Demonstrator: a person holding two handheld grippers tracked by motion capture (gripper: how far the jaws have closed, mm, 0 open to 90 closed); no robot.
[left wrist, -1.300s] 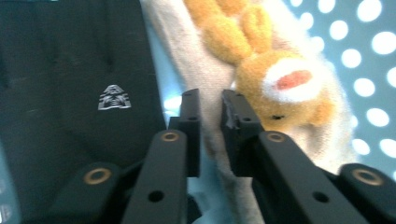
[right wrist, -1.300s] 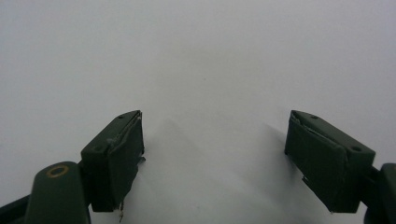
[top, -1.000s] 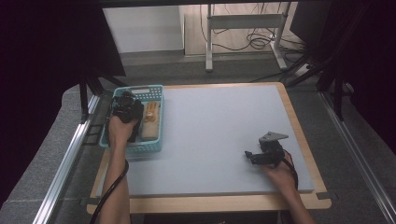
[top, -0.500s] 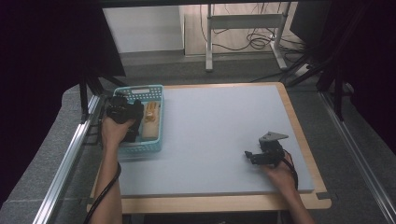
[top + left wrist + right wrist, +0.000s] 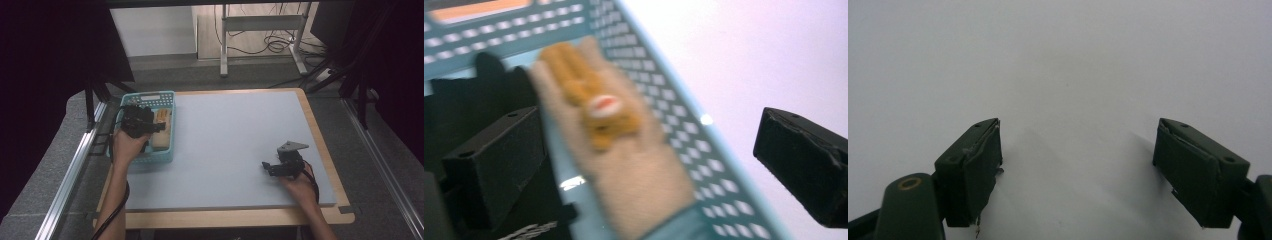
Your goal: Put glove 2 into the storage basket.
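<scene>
Left gripper (image 5: 159, 127), jaws spread, hovers over the teal basket (image 5: 167, 150) at left of frame, tan plush toy (image 5: 609, 130) inside, ungrasped; right gripper (image 5: 266, 166) idles spread at lower right.

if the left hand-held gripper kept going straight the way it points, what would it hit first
Probably the tan plush toy lying in the teal basket; it sits between the open jaws of the left hand-held gripper, though blur makes depth unclear.
</scene>
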